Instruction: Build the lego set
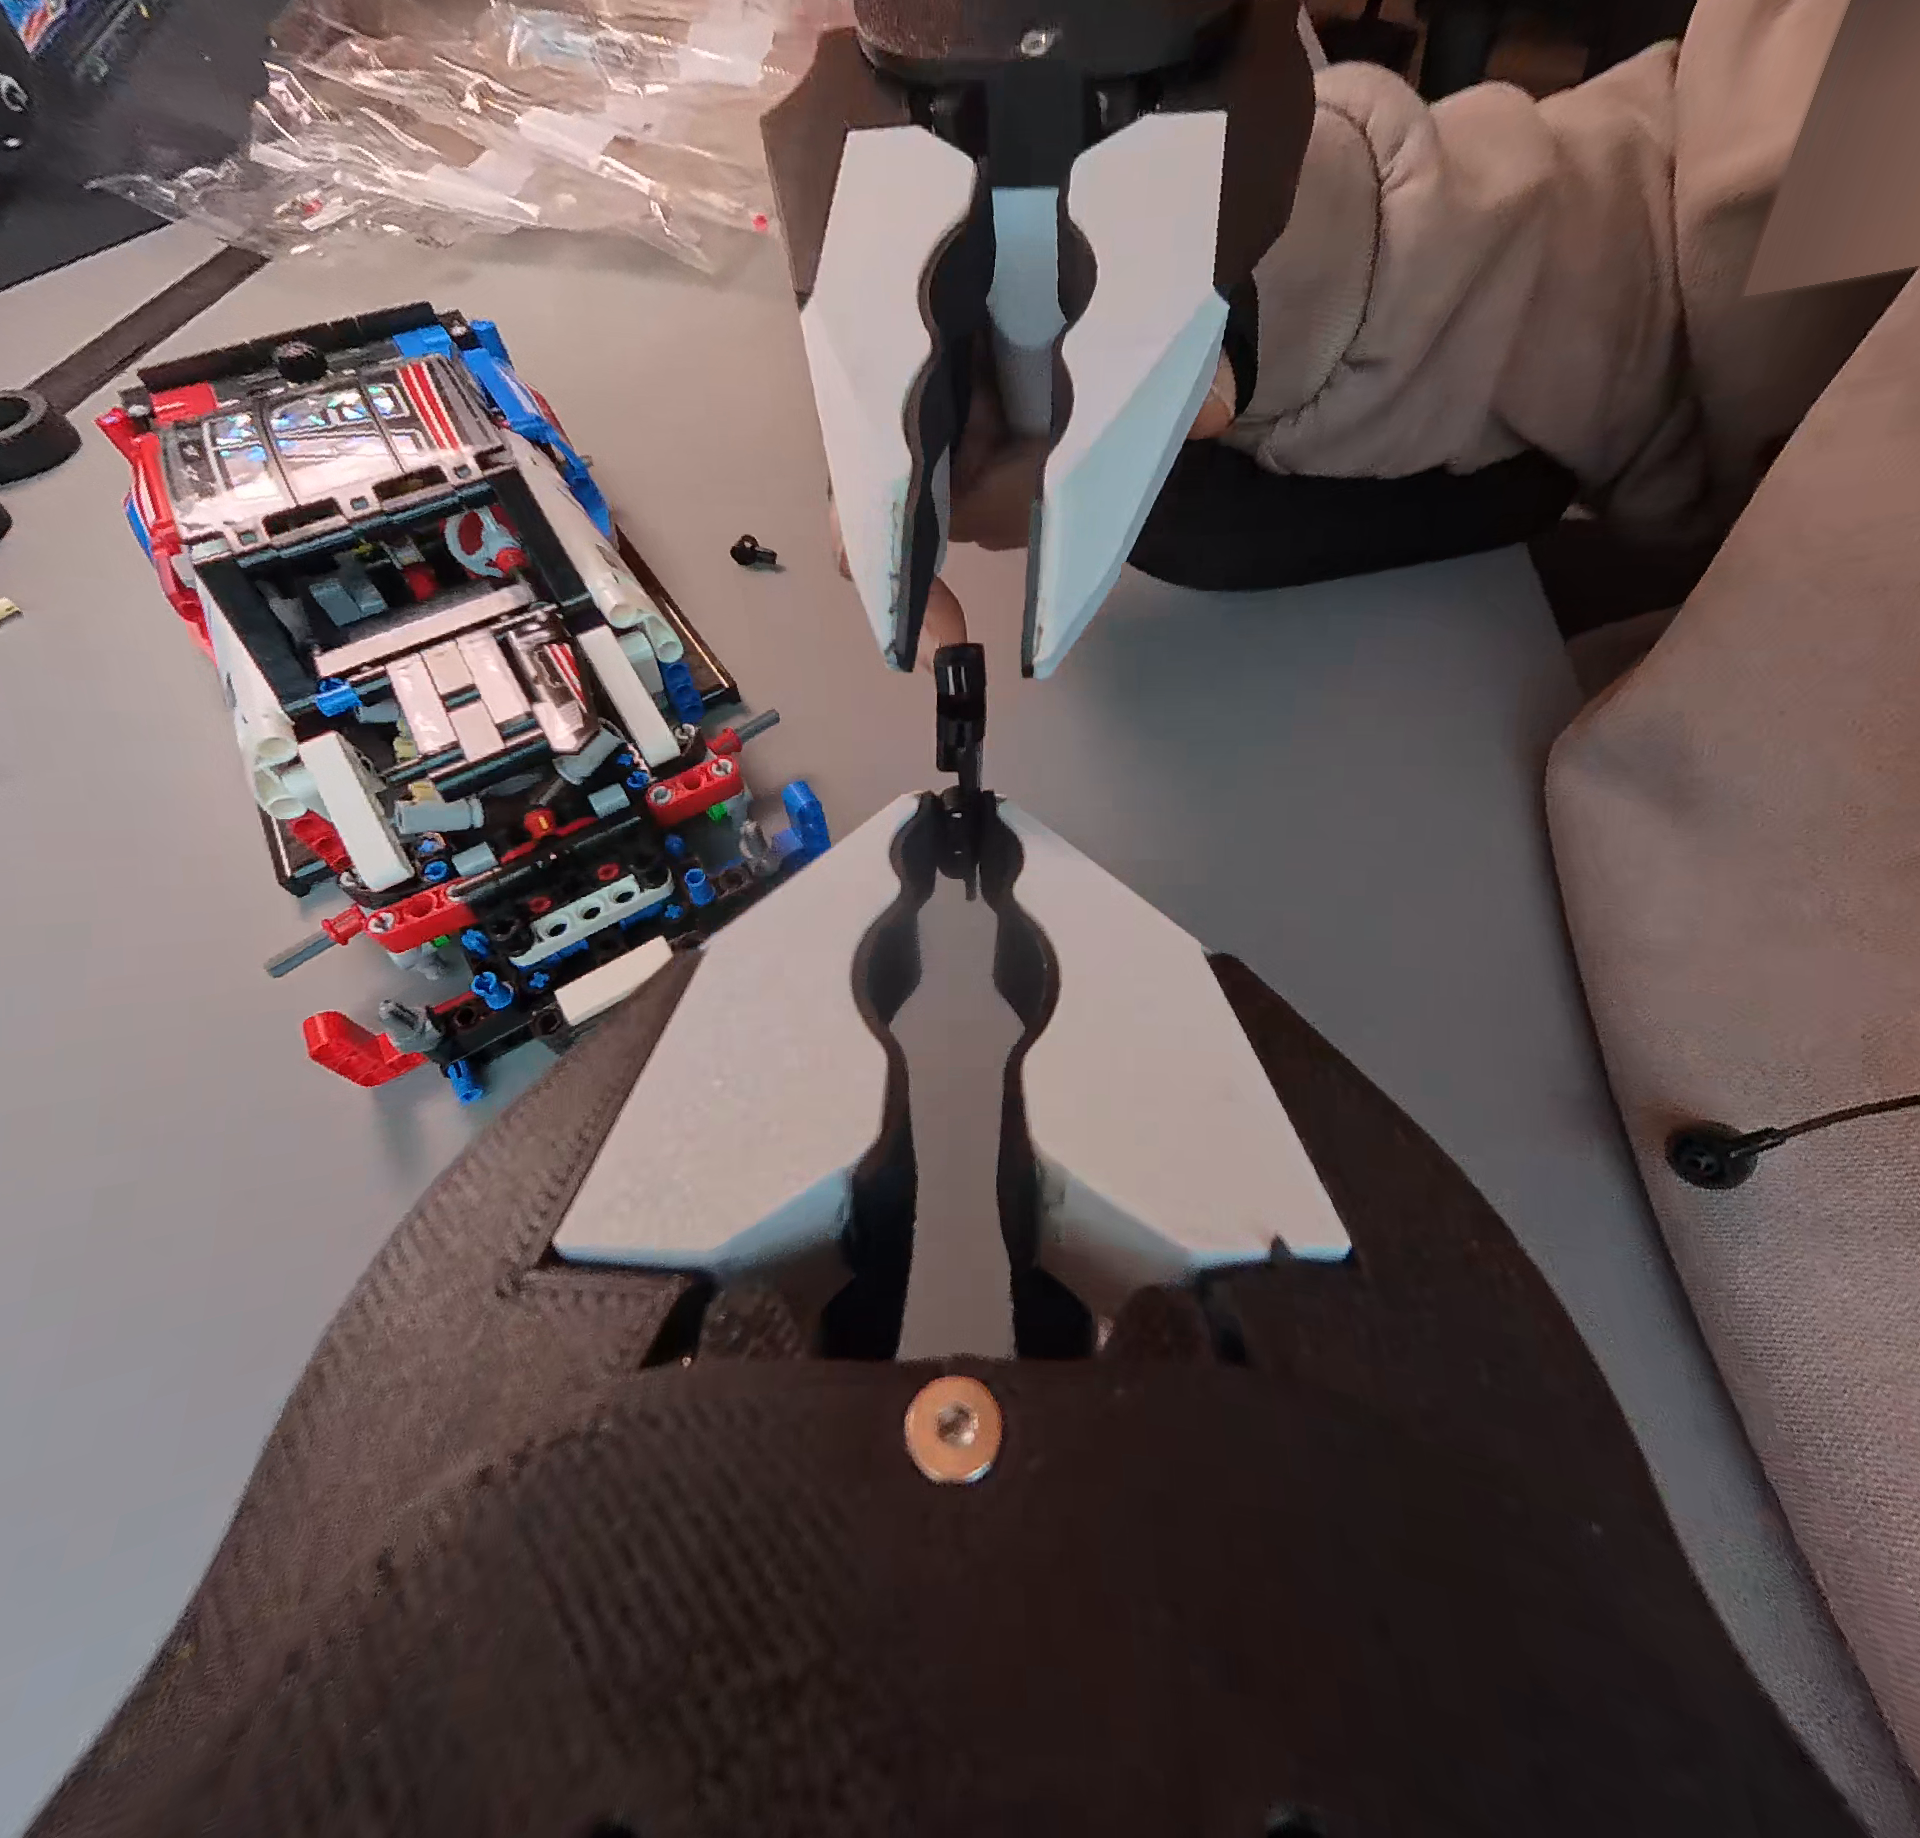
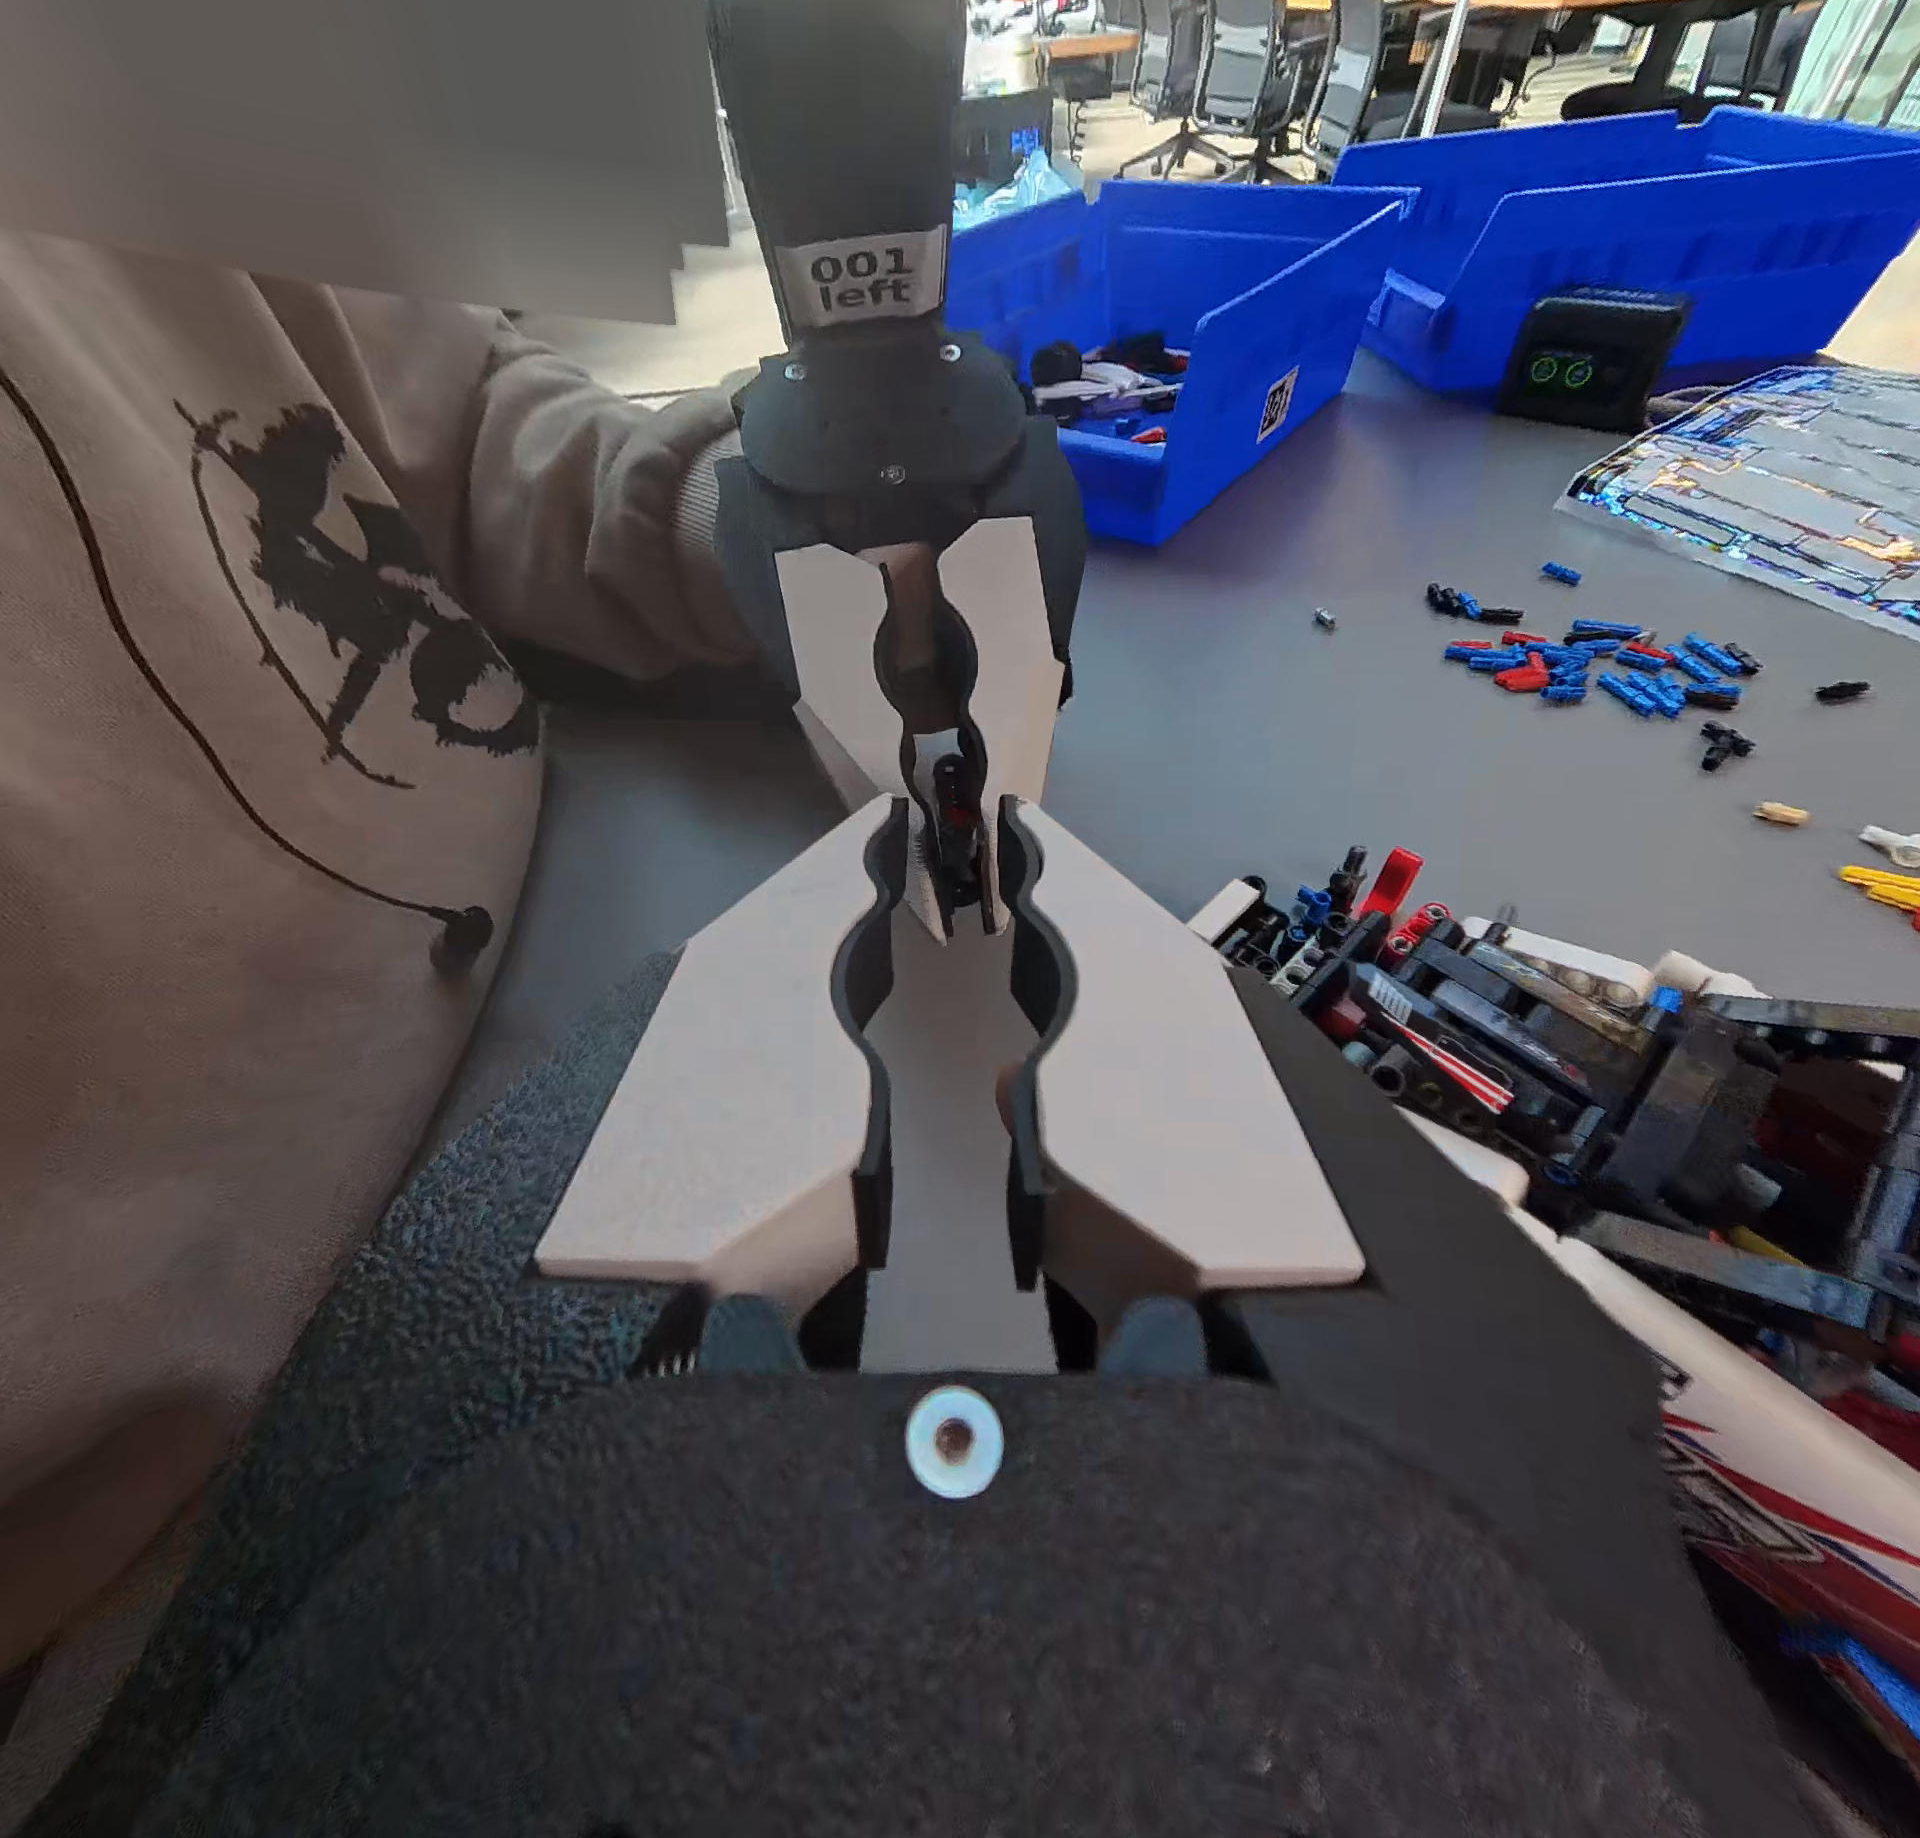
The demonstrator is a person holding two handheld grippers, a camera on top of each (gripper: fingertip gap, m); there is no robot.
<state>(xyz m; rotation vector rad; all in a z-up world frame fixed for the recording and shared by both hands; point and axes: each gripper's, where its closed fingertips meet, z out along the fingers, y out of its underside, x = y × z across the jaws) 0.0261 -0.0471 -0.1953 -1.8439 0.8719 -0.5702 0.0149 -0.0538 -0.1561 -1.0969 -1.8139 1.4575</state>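
Note:
My left gripper [image 1: 956, 801] is shut on a small black Lego piece [image 1: 958, 708] that sticks out past its fingertips above the grey table. My right gripper [image 1: 974, 664] points at it from the opposite side, open, with its fingertips on either side of the piece's far end and not touching it. In the right wrist view my right gripper [image 2: 954, 812] stands open around the tips of the left gripper [image 2: 961, 921] and the black piece [image 2: 956, 838], which shows a bit of red. The partly built red, white, blue and black Lego car [image 1: 436, 666] lies to the left; it also shows in the right wrist view [image 2: 1558, 1113].
A loose black pin [image 1: 753, 550] lies near the car. Clear plastic bags [image 1: 520, 105] lie behind it. Two blue bins [image 2: 1195, 354], a pile of blue, red and black pins [image 2: 1621, 661] and a sticker sheet [image 2: 1766, 479] are on the table. The person's beige sweatshirt [image 2: 208, 749] is close by. From either gripper's tips it is about 20 centimeters to the loose black pin [image 1: 753, 550].

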